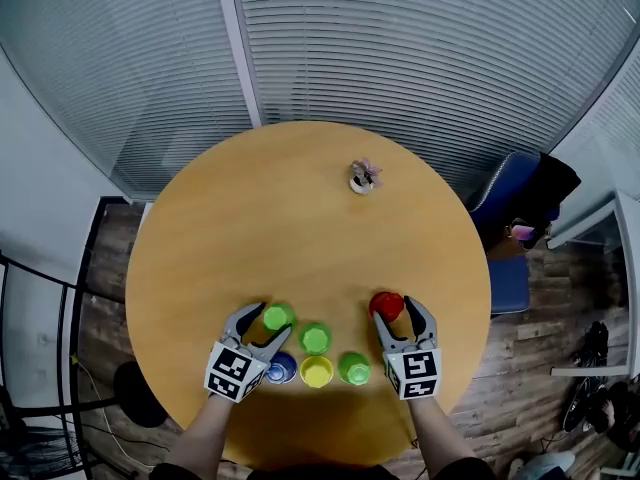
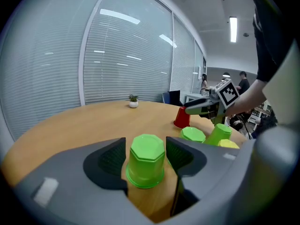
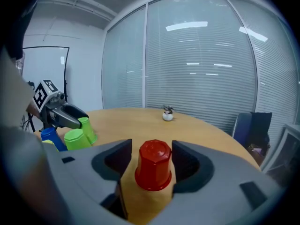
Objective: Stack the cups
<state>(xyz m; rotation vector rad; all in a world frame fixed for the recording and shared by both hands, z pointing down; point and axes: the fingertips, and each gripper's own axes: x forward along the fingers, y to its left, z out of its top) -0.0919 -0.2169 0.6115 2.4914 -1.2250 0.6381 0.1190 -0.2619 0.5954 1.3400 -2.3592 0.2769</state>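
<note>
Several cups stand upside down near the front edge of the round wooden table (image 1: 300, 228). My left gripper (image 1: 272, 320) (image 2: 146, 149) is open, its jaws on either side of a light green cup (image 1: 278, 317) (image 2: 146, 161), with a small gap on each side. My right gripper (image 1: 396, 308) (image 3: 152, 154) is also open around a red cup (image 1: 386, 305) (image 3: 153, 165), the pads clear of its sides. Both cups rest on the table. Between the grippers stand another green cup (image 1: 315, 338), a yellow cup (image 1: 317, 371), a third green cup (image 1: 354, 368) and a blue cup (image 1: 282, 368).
A small potted plant (image 1: 362, 176) stands toward the far side of the table. A blue chair (image 1: 510, 203) with dark things on it sits off the table's right edge. Blinds and glass walls close the room behind the table.
</note>
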